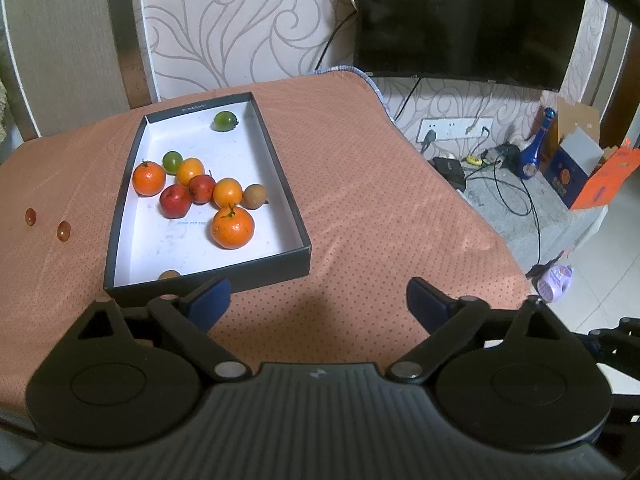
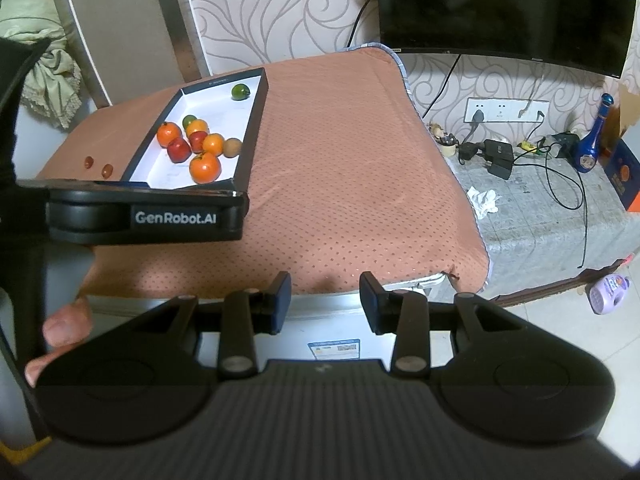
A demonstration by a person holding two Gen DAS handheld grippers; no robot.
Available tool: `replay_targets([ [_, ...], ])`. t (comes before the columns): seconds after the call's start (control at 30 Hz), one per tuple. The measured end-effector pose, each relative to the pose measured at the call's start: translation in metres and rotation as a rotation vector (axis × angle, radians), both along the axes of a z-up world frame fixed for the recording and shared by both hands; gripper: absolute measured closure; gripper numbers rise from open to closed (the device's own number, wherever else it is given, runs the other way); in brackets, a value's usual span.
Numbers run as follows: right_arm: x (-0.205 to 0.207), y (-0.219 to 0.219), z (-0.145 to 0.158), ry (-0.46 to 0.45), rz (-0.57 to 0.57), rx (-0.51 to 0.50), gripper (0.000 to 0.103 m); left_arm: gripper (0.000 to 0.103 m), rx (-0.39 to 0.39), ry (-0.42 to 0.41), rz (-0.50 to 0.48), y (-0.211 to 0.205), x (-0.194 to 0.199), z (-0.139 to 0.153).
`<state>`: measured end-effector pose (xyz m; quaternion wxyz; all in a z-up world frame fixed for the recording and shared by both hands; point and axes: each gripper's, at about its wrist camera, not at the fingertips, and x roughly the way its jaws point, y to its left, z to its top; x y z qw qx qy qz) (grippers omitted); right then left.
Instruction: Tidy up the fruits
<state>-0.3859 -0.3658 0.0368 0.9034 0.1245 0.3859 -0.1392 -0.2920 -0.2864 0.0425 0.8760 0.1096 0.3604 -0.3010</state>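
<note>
A black box with a white inside point(image 1: 280, 176) lies on the orange-brown tablecloth point(image 1: 360, 200). It holds several fruits: oranges point(image 1: 233, 227), red ones point(image 1: 175, 201), green ones point(image 1: 225, 121) and brown ones point(image 1: 254, 196). Two small reddish-brown fruits point(image 1: 63, 231) lie on the cloth left of the box. My left gripper point(image 1: 318, 304) is open and empty, just in front of the box's near right corner. My right gripper point(image 2: 325, 302) is open and empty at the table's near edge. The box point(image 2: 252, 136) shows far left in the right wrist view, partly hidden by the left gripper's body point(image 2: 148, 216).
A dark TV screen point(image 1: 464, 20) hangs at the back right. On the floor to the right are a power strip with cables point(image 2: 500, 156), a blue bottle point(image 2: 592, 140), an orange carton point(image 1: 600, 180) and a purple bottle point(image 2: 608, 298). A chair back point(image 1: 60, 40) stands at the left.
</note>
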Motion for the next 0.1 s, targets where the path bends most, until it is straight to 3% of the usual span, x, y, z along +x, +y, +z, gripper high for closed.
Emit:
replay_targets([
  [0.1,0.0013,0.0011,0.0007,-0.003,0.004,-0.001,0.063,0.007,-0.002,0.017,-0.01,-0.0003,0.0022,0.0001],
])
